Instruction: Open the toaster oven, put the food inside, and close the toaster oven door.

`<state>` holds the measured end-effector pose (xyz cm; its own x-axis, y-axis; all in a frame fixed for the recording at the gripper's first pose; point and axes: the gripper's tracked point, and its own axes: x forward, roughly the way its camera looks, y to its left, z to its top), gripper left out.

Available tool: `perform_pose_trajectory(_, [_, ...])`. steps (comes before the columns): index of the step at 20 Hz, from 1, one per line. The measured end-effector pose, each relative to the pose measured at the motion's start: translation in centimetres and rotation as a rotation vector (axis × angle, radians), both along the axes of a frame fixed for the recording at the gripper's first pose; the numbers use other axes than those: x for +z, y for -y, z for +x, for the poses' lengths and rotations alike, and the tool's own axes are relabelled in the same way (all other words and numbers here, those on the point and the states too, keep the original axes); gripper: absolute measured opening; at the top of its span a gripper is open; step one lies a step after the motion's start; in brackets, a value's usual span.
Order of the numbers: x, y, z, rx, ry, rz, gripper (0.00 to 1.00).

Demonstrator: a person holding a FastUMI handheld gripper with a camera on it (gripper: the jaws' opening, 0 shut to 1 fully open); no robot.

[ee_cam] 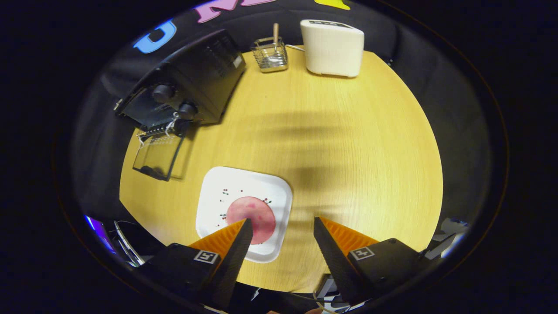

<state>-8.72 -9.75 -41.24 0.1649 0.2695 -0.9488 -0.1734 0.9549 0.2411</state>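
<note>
While the gripper (282,226) hangs above the near edge of the round wooden table (348,144), its two orange-and-black fingers (235,244) are spread wide with nothing between them but bare tabletop. One fingertip overlaps the near side of a square white plate (213,192), which lies just ahead of the fingers and off to one side of the gap. On the plate sits the food (255,209), a flat round pink slice, with the same fingertip covering part of its near edge; whether the finger touches it cannot be told from this height. Small dark specks are scattered on the plate beside the slice. Beyond the plate, at the table's edge, stands the black toaster oven (192,83), showing two round knobs on its front panel. Its glass door (157,155) is folded down flat toward the plate, so the oven is open; the interior is too dark to make out. At the far side of the table stand a wire basket (270,54) with a wooden stick upright in it and, just beside it, a white toaster (333,48). A blurred shadow lies across the middle of the table.
</note>
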Motion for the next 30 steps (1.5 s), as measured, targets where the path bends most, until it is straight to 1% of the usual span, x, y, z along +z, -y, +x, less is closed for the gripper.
perform_pose_trajectory(1, [-0.6, -0.2, -0.1, -0.016, -0.031, 0.009, 0.89])
perform_pose_trajectory(2, [-1.0, -0.3, -0.2, -0.028, -0.057, 0.021, 0.89])
perform_pose_trajectory(3, [-1.5, -0.4, -0.4, -0.042, -0.081, 0.021, 0.84])
perform_pose_trajectory(4, [-1.9, -0.4, -0.7, -0.051, -0.107, 0.018, 0.73])
perform_pose_trajectory(5, [-2.4, -0.6, -0.9, -0.063, -0.131, 0.017, 0.71])
perform_pose_trajectory(6, [-2.8, -0.9, -1.2, -0.078, -0.153, 0.022, 0.58])
perform_pose_trajectory(7, [-2.9, -1.1, -1.3, -0.094, -0.169, 0.034, 0.52])
perform_pose_trajectory(9, [-3.3, -1.3, -1.4, -0.136, -0.203, 0.055, 0.33])
perform_pose_trajectory(10, [-3.2, -0.9, -1.4, -0.142, -0.208, 0.063, 0.24])
perform_pose_trajectory(12, [-3.4, -0.7, -1.2, -0.167, -0.221, 0.096, 0.11])
perform_pose_trajectory(13, [-3.1, -0.6, -1.5, -0.168, -0.219, 0.118, 0.07])
perform_pose_trajectory(14, [-2.6, -0.4, -1.5, -0.169, -0.214, 0.131, 0.05])
perform_pose_trajectory(15, [-2.7, -1.1, -1.4, -0.183, -0.205, 0.183, 0.05])
perform_pose_trajectory(17, [-1.7, -1.0, -1.5, -0.239, -0.215, 0.269, 0.05])
perform_pose_trajectory(19, [-0.8, -0.4, -1.5, -0.291, -0.211, 0.328, 0.06])
perform_pose_trajectory(22, [0.4, -0.8, -1.4, -0.333, -0.197, 0.395, 0.05])
perform_pose_trajectory(24, [1.3, -1.2, -1.5, -0.367, -0.202, 0.431, 0.05])
perform_pose_trajectory(30, [5.0, -5.4, -4.6, -0.469, -0.224, 0.477, 0.05])
